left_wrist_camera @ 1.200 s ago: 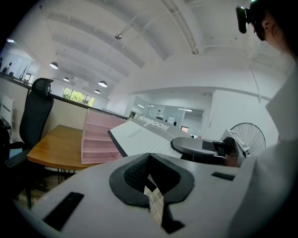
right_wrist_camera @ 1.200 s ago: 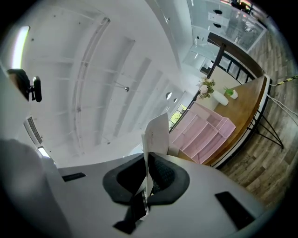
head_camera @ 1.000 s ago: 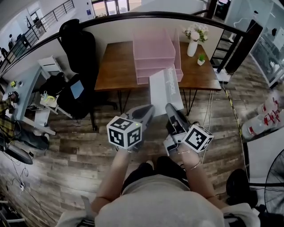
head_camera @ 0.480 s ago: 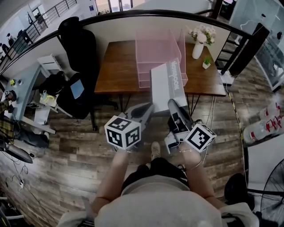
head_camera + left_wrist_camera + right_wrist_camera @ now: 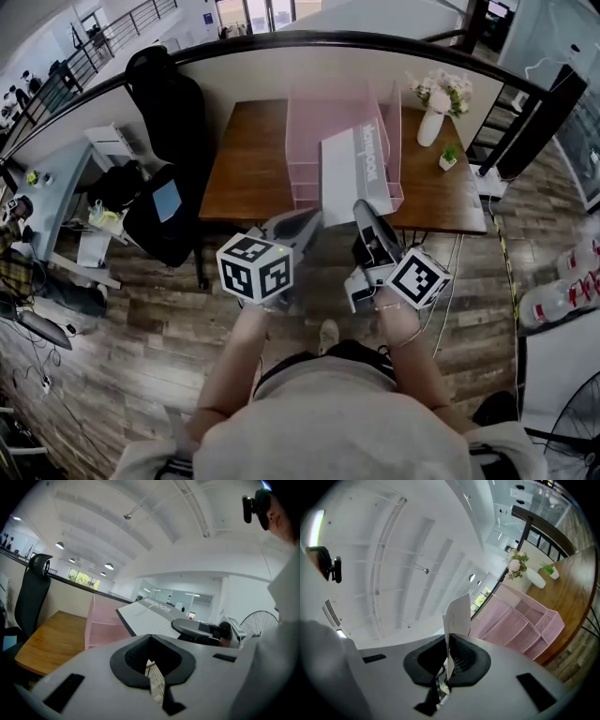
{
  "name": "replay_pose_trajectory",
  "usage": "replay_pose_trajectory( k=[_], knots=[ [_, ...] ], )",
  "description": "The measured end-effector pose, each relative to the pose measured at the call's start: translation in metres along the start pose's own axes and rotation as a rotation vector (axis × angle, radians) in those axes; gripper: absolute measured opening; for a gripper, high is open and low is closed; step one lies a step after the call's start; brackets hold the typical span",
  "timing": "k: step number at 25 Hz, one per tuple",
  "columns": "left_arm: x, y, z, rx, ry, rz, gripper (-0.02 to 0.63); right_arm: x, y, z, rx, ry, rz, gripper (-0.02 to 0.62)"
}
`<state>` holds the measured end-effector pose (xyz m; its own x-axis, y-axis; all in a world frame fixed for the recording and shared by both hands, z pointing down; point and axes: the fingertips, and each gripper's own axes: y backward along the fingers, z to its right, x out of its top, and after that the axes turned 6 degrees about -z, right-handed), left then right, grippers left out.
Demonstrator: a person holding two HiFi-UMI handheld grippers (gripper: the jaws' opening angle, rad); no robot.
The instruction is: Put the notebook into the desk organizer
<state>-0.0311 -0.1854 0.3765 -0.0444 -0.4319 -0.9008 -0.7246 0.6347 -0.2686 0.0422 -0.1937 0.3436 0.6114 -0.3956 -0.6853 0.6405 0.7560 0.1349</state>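
Note:
The notebook (image 5: pixel 354 173), white with a grey spine strip, stands nearly upright with its lower edge pinched in my right gripper (image 5: pixel 363 210), which is shut on it. In the right gripper view the notebook (image 5: pixel 457 616) sticks up edge-on from between the pads of the right gripper (image 5: pixel 447 660). The pink desk organizer (image 5: pixel 328 117) sits on the wooden desk (image 5: pixel 244 159); in the head view the notebook overlaps its front right. My left gripper (image 5: pixel 307 220) hangs beside the notebook's left, shut and holding nothing. The left gripper view shows the notebook (image 5: pixel 150 618) before the organizer (image 5: pixel 105 630).
A white vase of flowers (image 5: pixel 433 112) and a small potted plant (image 5: pixel 450 157) stand on the desk's right end. A black office chair (image 5: pixel 169 94) stands left of the desk. A dark curved railing (image 5: pixel 281 42) runs behind it. A cluttered side desk (image 5: pixel 56 187) is at far left.
Both grippers have moved forward toward the desk, carrying the notebook along. The notebook, earlier in front of the desk's edge, now overlaps the organizer in the head view.

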Motion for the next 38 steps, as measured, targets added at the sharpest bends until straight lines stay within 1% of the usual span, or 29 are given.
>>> replay_pose_trajectory(
  k=[5, 11, 14, 19, 24, 29, 38],
  knots=[
    [0.021, -0.020, -0.020, 0.031, 0.016, 0.033, 0.012, 0.008, -0.025, 0.028, -0.007, -0.018, -0.034, 0.008],
    [0.023, -0.036, -0.039, 0.070, 0.050, 0.044, 0.012, 0.014, -0.040, 0.054, -0.003, -0.051, -0.058, 0.009],
    [0.023, -0.043, -0.044, 0.081, 0.060, 0.043, 0.012, 0.015, -0.043, 0.067, -0.021, -0.077, -0.055, 0.009],
    [0.022, -0.052, -0.047, 0.081, 0.064, 0.031, 0.012, 0.017, -0.047, 0.081, -0.034, -0.169, -0.020, 0.009],
    [0.026, -0.054, -0.054, 0.082, 0.069, 0.034, 0.012, 0.013, -0.051, 0.091, -0.050, -0.260, -0.011, 0.012],
    [0.036, -0.054, -0.061, 0.097, 0.046, 0.042, 0.012, 0.008, -0.056, 0.100, -0.074, -0.307, -0.010, 0.031],
    [0.036, -0.059, -0.072, 0.081, 0.068, 0.040, 0.012, 0.004, -0.076, 0.116, -0.092, -0.350, 0.001, 0.040]
  ],
)
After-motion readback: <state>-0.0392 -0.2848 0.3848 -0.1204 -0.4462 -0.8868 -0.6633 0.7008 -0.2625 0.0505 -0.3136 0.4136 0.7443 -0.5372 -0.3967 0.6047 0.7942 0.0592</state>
